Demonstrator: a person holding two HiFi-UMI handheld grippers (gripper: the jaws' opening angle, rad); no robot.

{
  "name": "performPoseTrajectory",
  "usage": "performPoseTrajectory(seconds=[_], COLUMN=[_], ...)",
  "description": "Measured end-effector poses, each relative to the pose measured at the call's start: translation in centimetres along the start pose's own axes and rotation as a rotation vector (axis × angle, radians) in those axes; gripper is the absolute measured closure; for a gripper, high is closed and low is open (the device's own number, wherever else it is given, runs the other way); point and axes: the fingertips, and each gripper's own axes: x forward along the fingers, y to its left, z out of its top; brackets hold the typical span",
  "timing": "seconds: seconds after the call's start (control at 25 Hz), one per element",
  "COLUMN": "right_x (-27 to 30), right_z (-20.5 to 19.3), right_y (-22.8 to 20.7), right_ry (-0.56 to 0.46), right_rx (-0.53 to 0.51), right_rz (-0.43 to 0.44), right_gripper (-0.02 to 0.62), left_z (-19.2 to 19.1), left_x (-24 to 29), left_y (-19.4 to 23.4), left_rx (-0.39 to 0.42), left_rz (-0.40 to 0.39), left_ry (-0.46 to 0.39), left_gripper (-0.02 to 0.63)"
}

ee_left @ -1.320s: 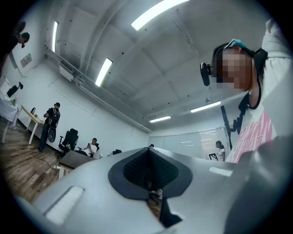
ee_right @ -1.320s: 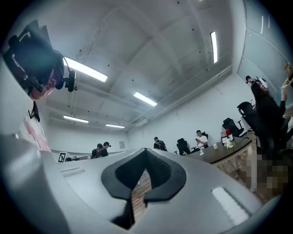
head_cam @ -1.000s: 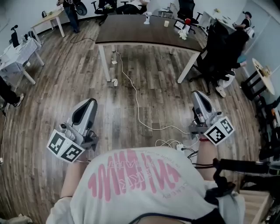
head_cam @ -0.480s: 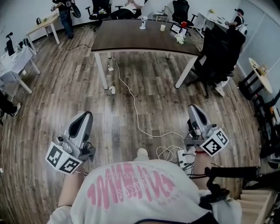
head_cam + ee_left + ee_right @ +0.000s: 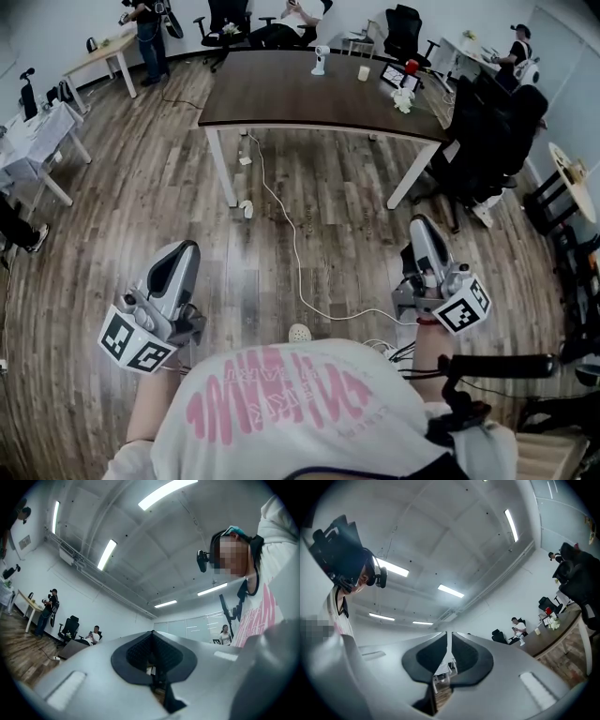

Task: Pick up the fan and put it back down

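Fan, likely the small white thing (image 5: 322,59) at the dark table's (image 5: 281,98) far edge, lies well ahead of you. Your left gripper (image 5: 184,249) is closed and empty. Your right gripper (image 5: 422,225), seemingly nearer, has just cracked open, empty.

Floor (image 5: 141,206): grey-brown planks, streaky wood grain. Table (image 5: 300,89): dark brown top, white legs (image 5: 223,171). Shirt (image 5: 281,412): white, pink lettering pattern. Cable (image 5: 298,253): white. Chairs (image 5: 487,131): black. Ceiling (image 5: 140,536): pale grey, white light strips (image 5: 164,491). Wall (image 5: 70,597): white. Small object (image 5: 411,67) on table: red.
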Motion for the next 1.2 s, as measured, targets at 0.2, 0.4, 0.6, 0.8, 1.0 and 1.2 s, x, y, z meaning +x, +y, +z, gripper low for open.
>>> performPoseTrajectory(seconds=[0.2, 0.4, 0.6, 0.8, 1.0, 1.2], right_x=[3.9, 7.4, 10.6, 12.2, 12.7, 12.0], right_z=[0.2, 0.6, 0.3, -0.4, -1.2, -2.5], right_y=[-5.7, -10.3, -14.4, -17.0, -19.4, -21.8], right_ry=[0.016, 0.038, 0.089, 0.116, 0.112, 0.114], right_rx=[-0.02, -0.021, -0.026, -0.026, 0.009, 0.044], right_rz=[-0.006, 0.02, 0.04, 0.053, 0.043, -0.006], right_gripper=[0.566, 0.568, 0.568, 0.568, 0.568, 0.566], left_z=[-1.5, -3.0, -3.9, -4.8, -6.4, -8.3], left_x=[5.8, 10.3, 14.2, 16.0, 17.1, 19.2], left_y=[3.8, 6.7, 9.0, 10.8, 12.6, 13.1], left_rx=[0.005, 0.001, 0.012, 0.019, 0.001, -0.017], left_rz=[0.018, 0.03, 0.041, 0.065, 0.09, 0.079], left_ry=[0.03, 0.042, 0.037, 0.023, 0.035, 0.069], left_gripper=[0.589, 0.589, 0.589, 0.589, 0.589, 0.589])
